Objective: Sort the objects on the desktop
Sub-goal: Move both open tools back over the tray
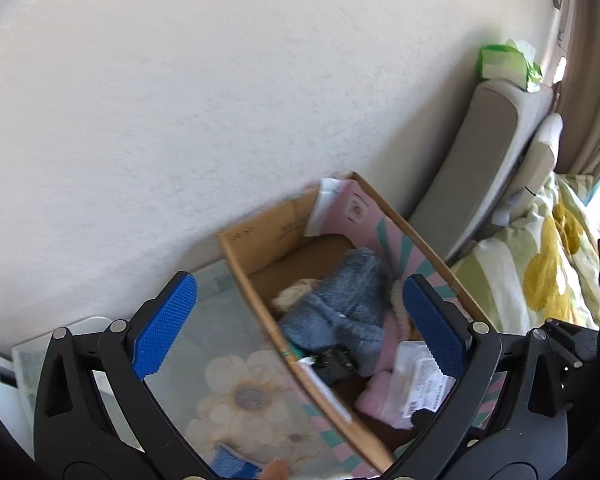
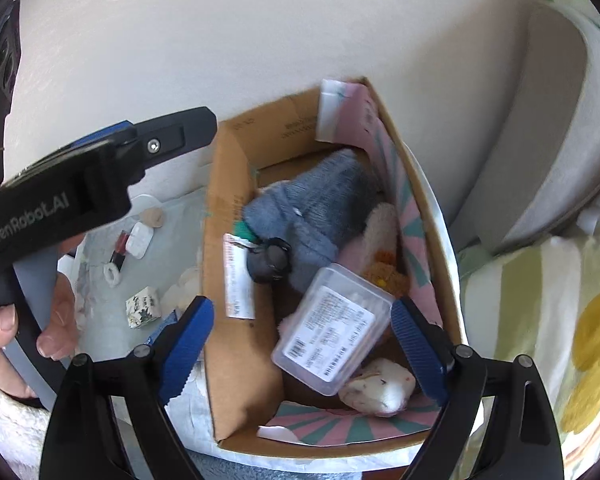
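An open cardboard box [image 2: 224, 208] with pink and teal lining stands against the wall. Inside lie a fluffy blue cloth [image 2: 316, 200], a small black object [image 2: 270, 264], a clear plastic case [image 2: 332, 320] with a printed label, and a white plush piece [image 2: 380, 390]. My right gripper [image 2: 304, 344] hangs open above the clear case; its blue pads do not press on it. My left gripper [image 1: 300, 324] is open over the box's [image 1: 252, 280] left wall and the blue cloth [image 1: 340, 300], with nothing between its pads [image 1: 166, 324]. It also shows from the side in the right wrist view.
Left of the box, a floral mat [image 1: 240, 392] covers the desk. On it lie a white earbud case [image 2: 140, 240], a lipstick [image 2: 118, 250], a white ring [image 2: 111, 274] and a small printed cube [image 2: 142, 306]. A grey cushion [image 2: 540, 140] and floral bedding [image 2: 560, 320] are on the right.
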Demonstrator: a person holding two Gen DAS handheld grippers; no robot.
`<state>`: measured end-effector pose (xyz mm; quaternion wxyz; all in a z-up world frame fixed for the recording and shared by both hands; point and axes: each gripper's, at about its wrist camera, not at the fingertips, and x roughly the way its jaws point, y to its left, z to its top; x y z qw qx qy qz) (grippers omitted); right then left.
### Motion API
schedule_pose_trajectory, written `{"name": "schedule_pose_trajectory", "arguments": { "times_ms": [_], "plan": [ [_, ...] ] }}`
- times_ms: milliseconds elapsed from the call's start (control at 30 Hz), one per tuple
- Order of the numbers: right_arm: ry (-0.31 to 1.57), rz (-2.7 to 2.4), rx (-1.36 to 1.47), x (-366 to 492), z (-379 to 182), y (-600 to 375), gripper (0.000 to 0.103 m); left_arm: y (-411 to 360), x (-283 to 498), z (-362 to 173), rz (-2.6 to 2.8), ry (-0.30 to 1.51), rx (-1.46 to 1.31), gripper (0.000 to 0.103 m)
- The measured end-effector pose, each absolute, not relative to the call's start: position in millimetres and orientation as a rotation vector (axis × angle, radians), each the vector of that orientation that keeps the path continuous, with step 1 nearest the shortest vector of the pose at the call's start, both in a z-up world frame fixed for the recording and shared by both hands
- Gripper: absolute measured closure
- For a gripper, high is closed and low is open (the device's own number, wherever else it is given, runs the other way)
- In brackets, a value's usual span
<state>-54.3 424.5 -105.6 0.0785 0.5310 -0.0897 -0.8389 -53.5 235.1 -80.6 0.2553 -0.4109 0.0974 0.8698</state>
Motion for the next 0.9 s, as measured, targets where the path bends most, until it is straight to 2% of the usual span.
{"name": "schedule_pose_trajectory", "arguments": {
  "times_ms": [200, 567, 900],
  "plan": [
    [-0.105, -2.658, 1.462, -50, -67, 401, 0.015, 191, -51, -58, 2.426, 0.195, -1.079, 0.000],
    [-0.182, -2.637, 1.397, -61, -49, 368, 0.015, 69, -44, -21, 2.607, 0.001, -1.048, 0.001],
    [0.029, -2.577, 1.267, -57, -35, 299, 0.015, -15, -24, -17, 2.725, -0.088, -1.097, 0.000]
  ]
}}
